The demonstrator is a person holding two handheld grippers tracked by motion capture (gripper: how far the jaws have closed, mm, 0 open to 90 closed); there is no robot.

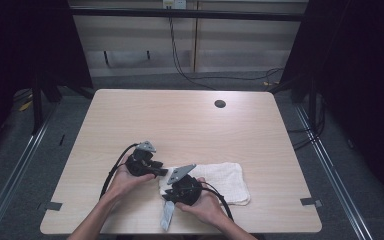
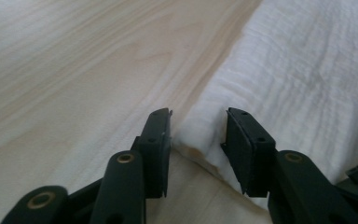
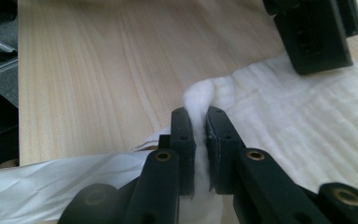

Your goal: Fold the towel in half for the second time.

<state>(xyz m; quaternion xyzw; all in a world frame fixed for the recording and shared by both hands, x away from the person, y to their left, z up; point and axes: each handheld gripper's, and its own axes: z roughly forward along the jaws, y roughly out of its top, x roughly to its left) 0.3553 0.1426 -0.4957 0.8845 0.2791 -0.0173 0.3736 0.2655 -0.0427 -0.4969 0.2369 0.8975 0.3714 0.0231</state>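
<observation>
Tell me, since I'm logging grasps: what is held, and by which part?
The right hand-held gripper pinches the white woven cloth at a bunched edge; the left hand-held gripper holds nothing.

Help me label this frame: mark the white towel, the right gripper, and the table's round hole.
white towel (image 1: 227, 180), high view, on its flat middle.
right gripper (image 3: 199, 122), right gripper view, midway between its tips, shut on a towel fold.
round hole (image 1: 220, 104), high view, on its dark centre.
</observation>
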